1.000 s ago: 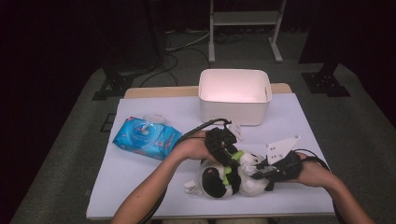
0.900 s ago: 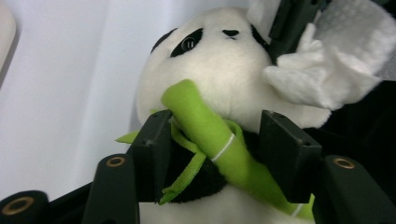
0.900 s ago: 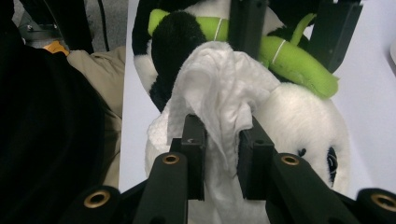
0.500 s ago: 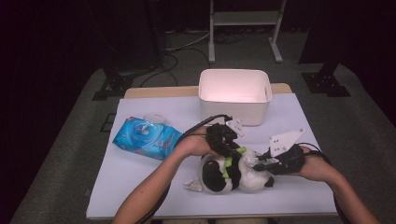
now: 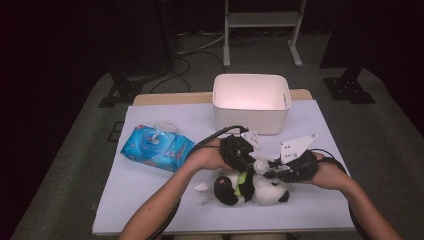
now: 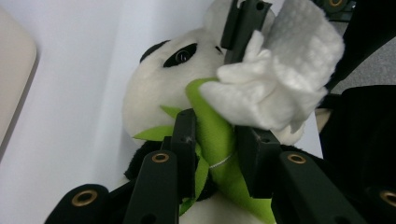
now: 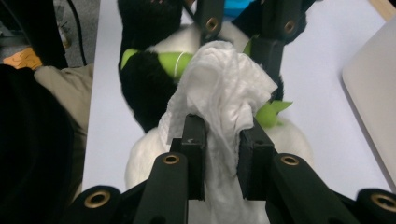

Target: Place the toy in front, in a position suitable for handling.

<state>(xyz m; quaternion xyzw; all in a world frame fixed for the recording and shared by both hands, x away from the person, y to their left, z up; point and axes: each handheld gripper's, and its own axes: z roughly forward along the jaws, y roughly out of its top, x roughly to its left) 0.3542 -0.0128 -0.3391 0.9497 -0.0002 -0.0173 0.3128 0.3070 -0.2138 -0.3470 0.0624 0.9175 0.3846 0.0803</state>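
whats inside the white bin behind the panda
The white bin shows bare pale inner walls and floor with nothing visible inside; its near wall hides the front strip of the floor, so a low item there cannot be ruled out.

- I see a black-and-white panda plush, black round its eye and on its ears and limbs.
- Its scarf is bright green.
- The wipe is plain white.
- My grippers' jaws are black with brass-coloured rivets.
- The wet-wipes pack is blue with red print.
- The bin is white, on a pale lilac table.
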